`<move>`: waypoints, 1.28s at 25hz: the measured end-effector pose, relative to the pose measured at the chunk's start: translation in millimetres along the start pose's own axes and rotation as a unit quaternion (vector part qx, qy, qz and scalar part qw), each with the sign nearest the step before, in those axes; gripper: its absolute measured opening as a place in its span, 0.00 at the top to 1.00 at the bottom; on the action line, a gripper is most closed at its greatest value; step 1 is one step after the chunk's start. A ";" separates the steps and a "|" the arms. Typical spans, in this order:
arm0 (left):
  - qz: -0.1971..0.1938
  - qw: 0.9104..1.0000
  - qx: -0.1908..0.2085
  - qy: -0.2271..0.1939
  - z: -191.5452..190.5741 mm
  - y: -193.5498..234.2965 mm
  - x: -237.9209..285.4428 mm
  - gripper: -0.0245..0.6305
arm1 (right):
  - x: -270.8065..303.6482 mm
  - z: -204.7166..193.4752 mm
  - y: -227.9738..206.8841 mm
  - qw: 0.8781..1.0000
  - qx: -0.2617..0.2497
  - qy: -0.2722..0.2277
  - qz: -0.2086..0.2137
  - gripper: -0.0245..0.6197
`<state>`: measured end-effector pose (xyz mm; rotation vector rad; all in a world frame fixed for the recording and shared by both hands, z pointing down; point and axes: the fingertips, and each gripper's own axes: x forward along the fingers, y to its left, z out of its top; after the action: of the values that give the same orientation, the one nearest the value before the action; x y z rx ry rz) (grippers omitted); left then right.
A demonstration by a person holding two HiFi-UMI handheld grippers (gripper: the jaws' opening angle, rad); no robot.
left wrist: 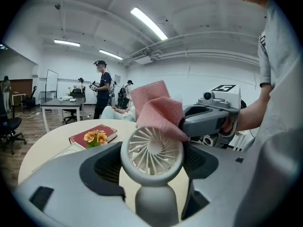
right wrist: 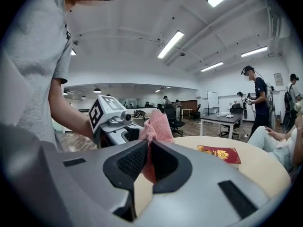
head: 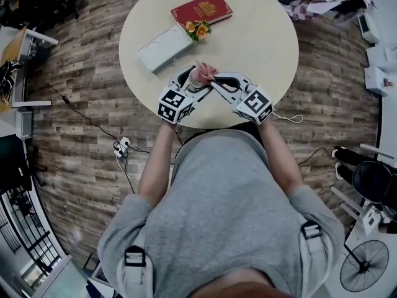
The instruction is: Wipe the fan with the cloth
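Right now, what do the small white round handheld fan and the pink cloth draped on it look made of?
The small white round handheld fan looks like moulded plastic with a matt off-white finish: thin, even blades and a smooth, seamless ring. The pink cloth looks like a soft woven or knitted textile, possibly microfibre: it has a fine nubby surface and folds limply over the fan's rim.

In the left gripper view the cloth [left wrist: 158,110] covers the upper right rim of the fan [left wrist: 150,151], and the fan's handle drops out of sight behind the left gripper's [left wrist: 152,167] body. In the right gripper view the fan is wholly hidden behind the cloth, whose lower end vanishes between the right gripper's [right wrist: 147,161] fingers [right wrist: 130,162]. In the head view both grippers screen the fan almost entirely. The red book's [head: 201,9] cover print is too small to read.
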<state>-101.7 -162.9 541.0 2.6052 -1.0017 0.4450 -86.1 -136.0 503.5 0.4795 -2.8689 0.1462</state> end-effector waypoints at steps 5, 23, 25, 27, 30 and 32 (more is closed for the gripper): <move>-0.035 0.999 -0.031 -0.028 7.0 -6.2 0.4 0.39 | -4.4 8.4 1.8 0.999 0.025 -0.036 0.025 0.91; -0.119 0.983 -0.089 -0.112 40.3 -18.9 3.3 0.39 | -32.4 1.6 -28.8 0.999 0.027 -0.034 -0.011 0.91; -0.122 0.980 -0.102 -0.123 42.5 -14.1 3.7 0.39 | -31.7 3.2 -25.2 0.999 0.025 -0.035 -0.001 0.91; -0.127 0.978 -0.108 -0.129 44.1 -13.1 3.8 0.39 | -31.2 6.2 -22.9 0.999 0.021 -0.036 0.006 0.91; -0.144 0.974 -0.114 -0.134 45.8 -16.6 2.2 0.39 | -32.9 12.4 -21.9 0.999 0.021 -0.047 0.013 0.91; -0.162 0.973 -0.107 -0.128 45.7 -23.1 2.4 0.39 | -34.2 19.1 -24.6 0.997 0.032 -0.064 0.017 0.91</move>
<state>-76.3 -166.0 496.6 2.5996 -0.6319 -0.0772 -50.4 -151.2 478.3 0.4694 -3.0061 0.2216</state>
